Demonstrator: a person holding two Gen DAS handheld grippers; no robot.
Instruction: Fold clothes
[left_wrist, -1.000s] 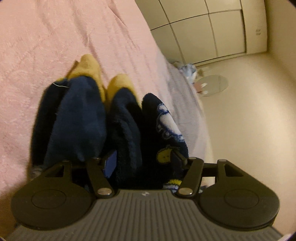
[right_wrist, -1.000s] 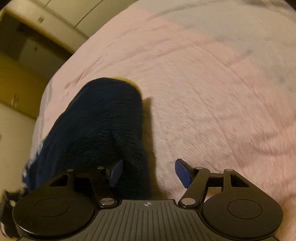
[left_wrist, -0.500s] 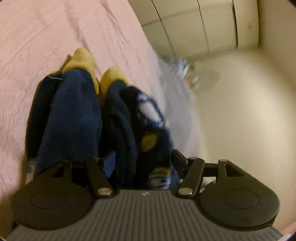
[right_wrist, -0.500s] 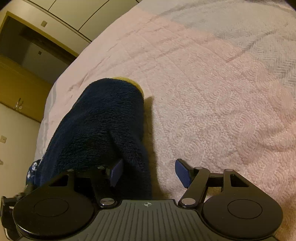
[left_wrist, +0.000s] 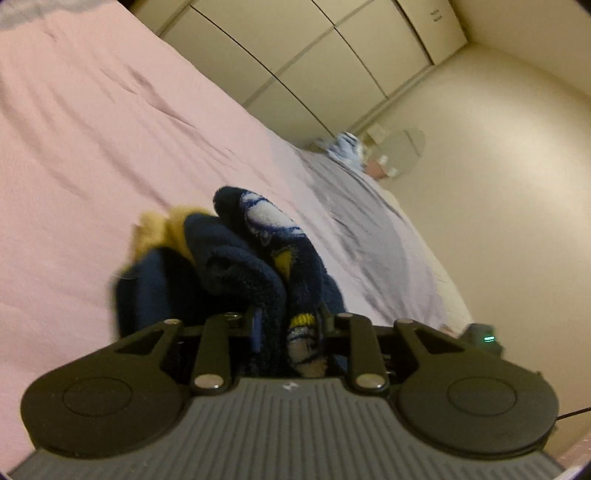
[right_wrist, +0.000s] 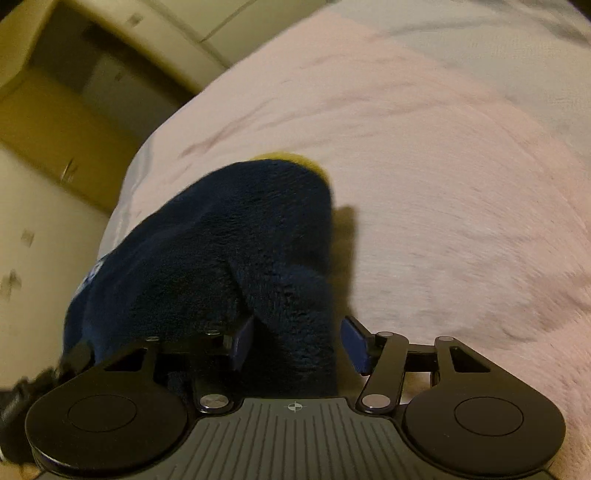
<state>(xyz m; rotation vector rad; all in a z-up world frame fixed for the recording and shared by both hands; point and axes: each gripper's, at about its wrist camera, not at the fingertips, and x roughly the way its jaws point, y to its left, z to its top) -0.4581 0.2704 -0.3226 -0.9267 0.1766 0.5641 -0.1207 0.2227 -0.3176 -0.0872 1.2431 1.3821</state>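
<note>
Since the earlier frames the left gripper (left_wrist: 288, 325) has pulled its jaws in a lot and rolled, so the room looks tilted in its view now, and the fleece is bunched up higher in front of it than before. Its jaws are closing and the pads are already pinching a thick fold of the navy fleece garment (left_wrist: 236, 266), the bit with the white and yellow cartoon print running right between them. The right gripper (right_wrist: 295, 341) has narrowed a little too; its jaws are closing around another fold of the same navy fleece (right_wrist: 221, 251), which sits between the blue pads (right_wrist: 355, 345), pressed up against the left pad with a sliver of gap at the right one, so not a real grip there. Working out from the garment: it's heaped on the pink bedspread (left_wrist: 92, 129), yellow cuffs (left_wrist: 162, 225) poking out on the far side of the pile. Past the garment, off the bed's edge, there's a cream floor with a small blurry clutter of stuff (left_wrist: 369, 155) near white closet doors (left_wrist: 314, 55). In the right wrist view, left of the garment, there's a wooden cabinet (right_wrist: 55, 122), too blurry for detail.
</note>
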